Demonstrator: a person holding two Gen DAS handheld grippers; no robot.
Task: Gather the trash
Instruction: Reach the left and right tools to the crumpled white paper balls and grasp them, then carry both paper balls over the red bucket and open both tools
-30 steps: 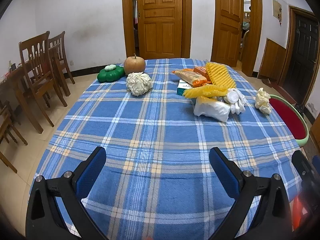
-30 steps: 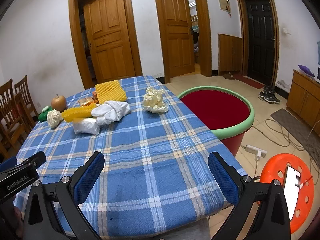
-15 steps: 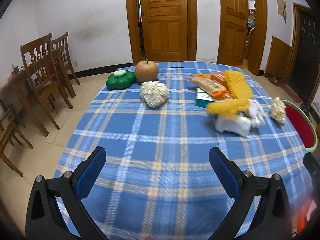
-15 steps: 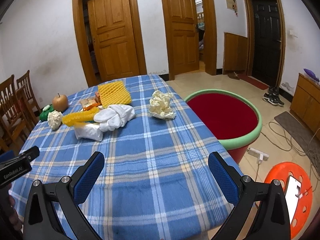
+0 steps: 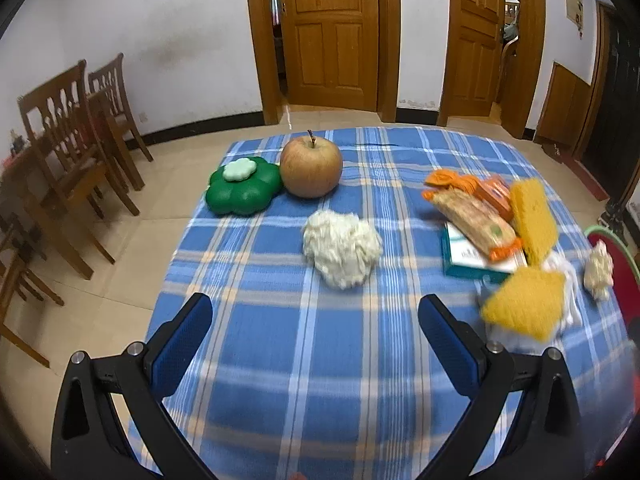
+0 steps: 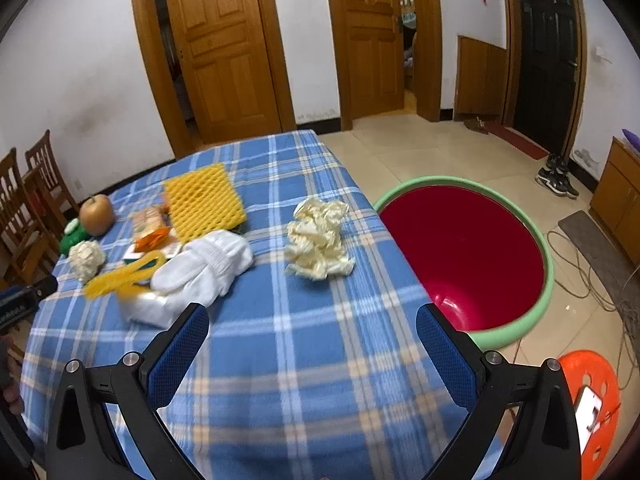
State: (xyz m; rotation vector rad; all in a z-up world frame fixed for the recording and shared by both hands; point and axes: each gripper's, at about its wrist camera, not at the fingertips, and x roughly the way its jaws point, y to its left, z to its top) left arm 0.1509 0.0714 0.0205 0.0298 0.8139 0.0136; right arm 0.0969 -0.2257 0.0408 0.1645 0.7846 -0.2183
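A room with white walls and wooden doors holds a table (image 5: 280, 360) under a blue plaid cloth, with wooden chairs (image 5: 72, 140) off to its left side.

The left claw (image 5: 316, 344) hangs over the near part of the table, its blue-padded jaws spread wide with nothing between them. A crumpled white paper ball (image 5: 340, 252) lies on the cloth ahead of it, roughly in line with the gap between the jaws and apart from both pads. Beyond the ball sit an apple (image 5: 311, 168) and, touching it on the left, a green flower-shaped container (image 5: 242, 190). To the right lie an orange snack packet (image 5: 472, 216) on a teal box (image 5: 464, 260), and yellow foam netting (image 5: 534, 220).

The right claw (image 6: 312, 354) is likewise wide open and holds nothing, hovering over the table's near right part. A crumpled cream wad (image 6: 318, 240) lies ahead, a little left of the middle of the gap and well clear of the pads. White gloves (image 6: 208, 268) lie just beyond the left pad, beside a white bag (image 6: 148, 308) and a yellow net strip (image 6: 120, 276). A red tub with a green rim (image 6: 548, 276) stands on the floor just off the table's right edge, near the wad.
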